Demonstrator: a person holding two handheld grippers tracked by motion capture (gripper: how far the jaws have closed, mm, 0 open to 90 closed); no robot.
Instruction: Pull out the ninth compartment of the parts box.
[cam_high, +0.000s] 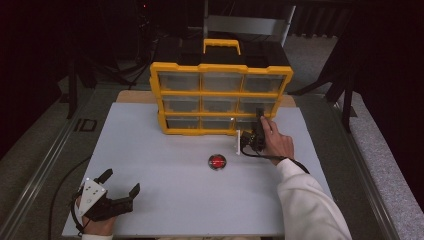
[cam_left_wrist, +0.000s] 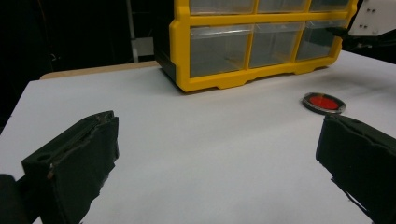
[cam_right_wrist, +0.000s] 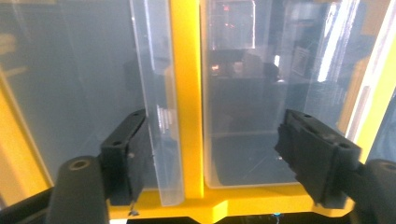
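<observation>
The right gripper is held against the lower right drawer of the yellow cabinet at the table's far side, jaws parted, nothing clamped. The left gripper rests near the front left corner, jaws wide and empty. A red disc lies between them.

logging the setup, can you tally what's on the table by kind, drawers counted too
yellow drawer cabinet: 1
clear drawers in it: 9
red round disc: 1
left gripper, right gripper: 2
total: 13
</observation>
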